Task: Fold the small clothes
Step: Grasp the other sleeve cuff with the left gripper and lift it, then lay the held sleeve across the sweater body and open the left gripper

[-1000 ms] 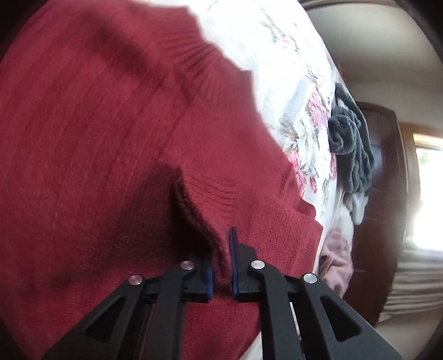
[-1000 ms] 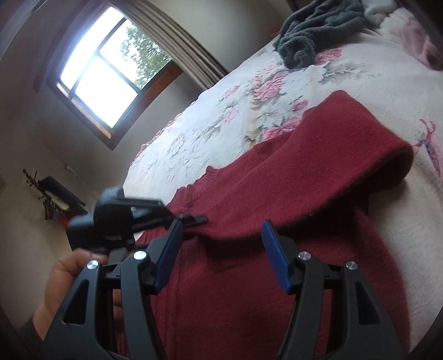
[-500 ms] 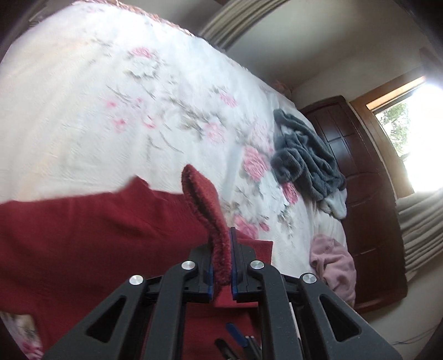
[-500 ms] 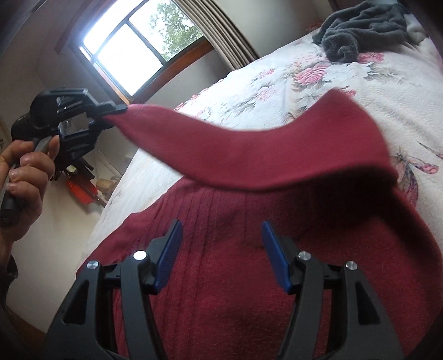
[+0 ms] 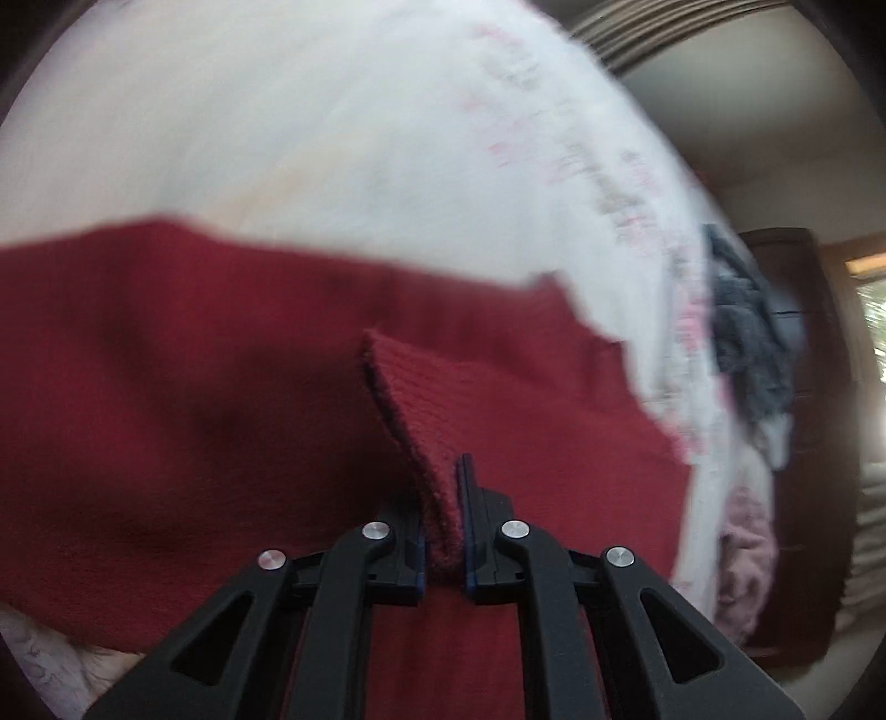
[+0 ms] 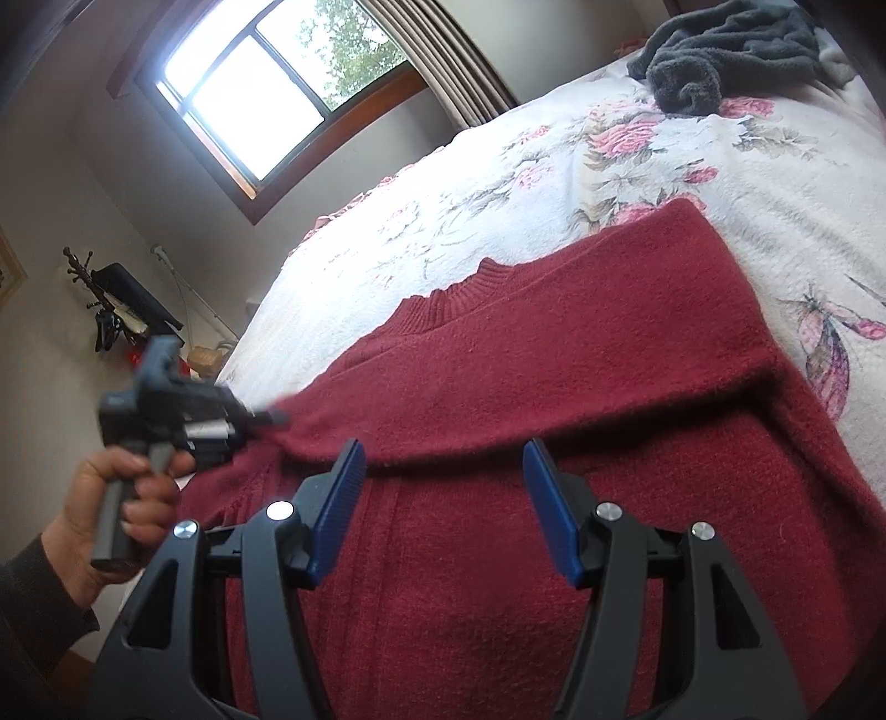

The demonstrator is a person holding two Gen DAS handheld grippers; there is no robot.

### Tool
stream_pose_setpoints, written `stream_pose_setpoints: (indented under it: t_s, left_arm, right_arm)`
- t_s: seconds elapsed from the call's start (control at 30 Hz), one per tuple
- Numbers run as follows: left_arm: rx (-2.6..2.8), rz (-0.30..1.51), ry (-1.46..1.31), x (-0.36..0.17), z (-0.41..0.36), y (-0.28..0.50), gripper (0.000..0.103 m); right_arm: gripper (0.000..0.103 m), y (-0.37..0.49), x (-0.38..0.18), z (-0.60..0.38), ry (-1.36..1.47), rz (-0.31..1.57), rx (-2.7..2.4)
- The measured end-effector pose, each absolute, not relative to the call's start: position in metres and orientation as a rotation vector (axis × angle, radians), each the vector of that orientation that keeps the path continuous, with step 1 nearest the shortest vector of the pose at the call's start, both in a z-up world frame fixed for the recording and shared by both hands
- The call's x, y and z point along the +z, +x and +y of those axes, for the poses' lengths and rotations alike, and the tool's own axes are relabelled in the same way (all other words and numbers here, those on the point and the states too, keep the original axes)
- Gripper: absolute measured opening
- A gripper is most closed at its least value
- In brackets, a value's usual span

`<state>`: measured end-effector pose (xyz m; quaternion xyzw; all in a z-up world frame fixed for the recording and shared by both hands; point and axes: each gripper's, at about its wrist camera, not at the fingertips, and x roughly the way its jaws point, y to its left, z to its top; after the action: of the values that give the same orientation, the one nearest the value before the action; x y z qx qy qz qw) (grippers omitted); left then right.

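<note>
Bed (image 6: pixel 554 183) with floral cover; bright window (image 6: pixel 277 83) with curtain (image 6: pixel 443 61); pale walls; dark wardrobe (image 5: pixel 814 387).

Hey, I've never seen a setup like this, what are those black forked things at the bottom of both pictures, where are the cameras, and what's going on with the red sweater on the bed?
There is no robot here: a person holds a pair of hand-operated tongs in each hand, and each pair carries a wide-angle camera looking forward along its two fingers. That is why black arms fill the bottom of each picture.

The left view shows the left tongs shut on a fold of the red sweater. The right view shows the right tongs open and holding nothing, just above the same sweater. It also shows the person's left hand gripping the left tongs at the sweater's edge.

The sweater lies on a white floral bedspread. A dark grey garment sits farther back, and a pink one at the bed's edge.
</note>
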<state>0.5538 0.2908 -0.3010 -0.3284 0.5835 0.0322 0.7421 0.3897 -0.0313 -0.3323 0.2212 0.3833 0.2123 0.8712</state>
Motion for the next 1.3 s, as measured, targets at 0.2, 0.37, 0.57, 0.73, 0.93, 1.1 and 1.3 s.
stream_pose_setpoints:
  t_s: [0.2,0.37,0.57,0.73,0.93,1.1,1.3]
  left_arm:
    - [-0.013,1.088,-0.759,-0.256,0.283,0.532,0.054]
    - [0.022,1.196,-0.762,-0.293,0.281,0.550,0.054]
    - [0.120,1.142,-0.852,-0.276,0.342,0.504,0.061]
    - [0.300,1.003,-1.006,-0.253,0.449,0.394,0.069]
    - [0.569,0.800,-1.237,-0.257,0.571,0.249,0.072]
    - [0.626,0.731,-1.310,-0.269,0.623,0.214,0.072]
    - [0.623,0.727,-1.355,-0.291,0.651,0.236,0.072]
  right_arm:
    - [0.060,0.391,-0.334,-0.031,0.476,0.809,0.445]
    - [0.060,0.390,-0.337,-0.030,0.464,0.816,0.451]
    - [0.060,0.375,-0.332,-0.030,0.399,0.833,0.448]
    - [0.060,0.357,-0.311,-0.037,0.368,0.821,0.395]
    - [0.060,0.316,-0.289,-0.041,0.323,0.876,0.401]
    - [0.061,0.289,-0.276,-0.021,0.268,0.923,0.423]
    - [0.061,0.275,-0.254,0.007,0.201,0.923,0.444]
